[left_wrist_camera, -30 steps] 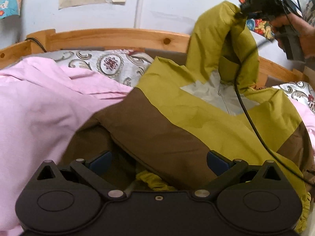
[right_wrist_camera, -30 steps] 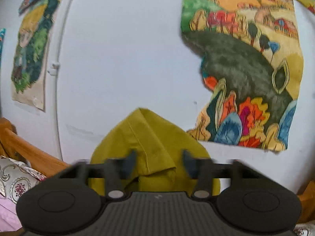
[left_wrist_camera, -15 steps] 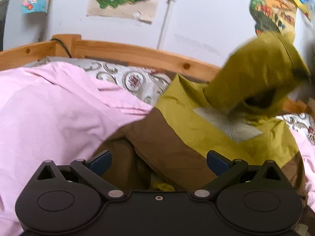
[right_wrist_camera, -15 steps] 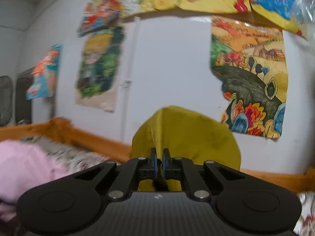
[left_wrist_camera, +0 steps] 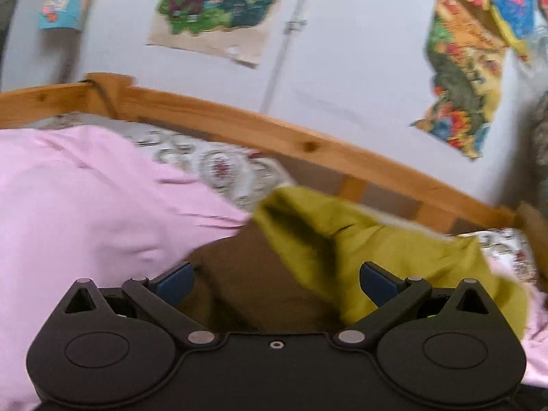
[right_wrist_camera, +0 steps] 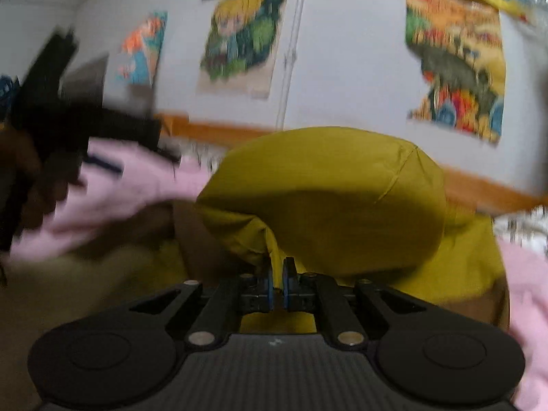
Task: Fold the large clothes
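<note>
An olive-yellow and brown jacket (left_wrist_camera: 308,257) lies on the pink sheet (left_wrist_camera: 85,205) of a bed. My left gripper (left_wrist_camera: 275,279) is open just above its brown panel, empty. My right gripper (right_wrist_camera: 277,282) is shut on the edge of the jacket's olive hood (right_wrist_camera: 325,198), which balloons in front of it low over the bed. The left gripper (right_wrist_camera: 68,120) shows as a dark blur at the left of the right wrist view.
A wooden bed rail (left_wrist_camera: 239,126) runs along the far side against a white wall (left_wrist_camera: 342,51) with colourful posters (left_wrist_camera: 219,10). A patterned pillow (left_wrist_camera: 219,167) lies by the rail. Pink sheet (right_wrist_camera: 527,291) spreads on both sides of the jacket.
The right gripper closed on the hood and has brought it down from high by the wall towards the bed. The left gripper stayed open and tilted up; the jacket's upper part has collapsed.
</note>
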### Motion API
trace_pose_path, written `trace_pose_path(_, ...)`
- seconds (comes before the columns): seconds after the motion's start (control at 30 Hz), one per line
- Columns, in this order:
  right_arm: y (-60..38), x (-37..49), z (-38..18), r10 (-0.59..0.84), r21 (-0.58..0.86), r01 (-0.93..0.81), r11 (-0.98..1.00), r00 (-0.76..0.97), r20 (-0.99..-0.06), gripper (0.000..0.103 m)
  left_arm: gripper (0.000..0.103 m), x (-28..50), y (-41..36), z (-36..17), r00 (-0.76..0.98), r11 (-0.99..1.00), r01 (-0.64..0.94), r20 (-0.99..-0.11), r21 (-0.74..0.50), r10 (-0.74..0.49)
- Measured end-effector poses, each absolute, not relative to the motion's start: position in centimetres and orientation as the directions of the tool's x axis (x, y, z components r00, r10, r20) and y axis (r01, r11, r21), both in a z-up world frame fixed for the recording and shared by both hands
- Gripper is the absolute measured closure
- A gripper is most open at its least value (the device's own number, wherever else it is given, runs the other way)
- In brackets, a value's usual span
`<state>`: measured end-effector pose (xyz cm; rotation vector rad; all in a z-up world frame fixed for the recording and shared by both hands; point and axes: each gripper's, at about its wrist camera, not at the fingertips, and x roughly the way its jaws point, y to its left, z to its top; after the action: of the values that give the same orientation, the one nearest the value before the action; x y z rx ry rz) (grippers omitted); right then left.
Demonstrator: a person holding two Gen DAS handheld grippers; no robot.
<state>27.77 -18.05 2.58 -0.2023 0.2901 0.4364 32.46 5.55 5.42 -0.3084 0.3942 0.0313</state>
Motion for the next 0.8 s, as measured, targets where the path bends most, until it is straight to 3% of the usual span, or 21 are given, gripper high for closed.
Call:
trace_pose_path(0.2, -21.2, 25.9, 1.8, 0.370, 0.003, -0.413, 0.911, 0.814, -0.448, 0.050, 0.001, 36.2, 1.9, 3.5, 0.898, 0.947, 0.047, -0.403, -0.317, -0.179)
trace_pose_path(0.3, -23.6, 24.0, 2.8, 0.321, -0.009, -0.360, 0.933, 0.841, -0.436, 0.045, 0.001, 37.3, -0.2, 1.9, 0.870, 0.959, 0.080, -0.451, -0.272, -0.200)
trace_pose_path(0.4, -25.7, 24.3, 4.7, 0.236, -0.020, -0.262, 0.965, 0.897, -0.375, 0.034, 0.001, 38.1, -2.1, 0.2, 0.836, 0.983, 0.083, -0.525, -0.165, -0.159)
trace_pose_path(0.53, -26.3, 28.4, 6.3, 0.189, -0.040, -0.213, 0.976, 0.927, -0.323, 0.033, 0.001, 38.6, -3.2, -1.8, 0.809, 0.995, 0.072, -0.579, -0.072, -0.101)
trace_pose_path(0.6, -25.6, 31.5, 5.7, 0.173, -0.074, -0.209, 0.975, 0.925, -0.339, 0.034, 0.001, 38.7, -3.5, -2.3, 0.812, 0.997, 0.074, -0.578, -0.031, -0.078)
trace_pose_path(0.7, -24.3, 34.4, 2.8, 0.153, -0.111, -0.216, 0.970, 0.899, -0.411, 0.045, 0.001, 38.8, -3.8, -3.2, 0.811, 0.996, 0.083, -0.582, 0.019, -0.056)
trace_pose_path(0.8, -23.3, 35.2, -0.4, 0.128, -0.175, -0.230, 0.958, 0.880, -0.457, 0.046, 0.001, 38.8, -3.3, -2.6, 0.806, 0.994, 0.103, -0.588, 0.023, -0.069)
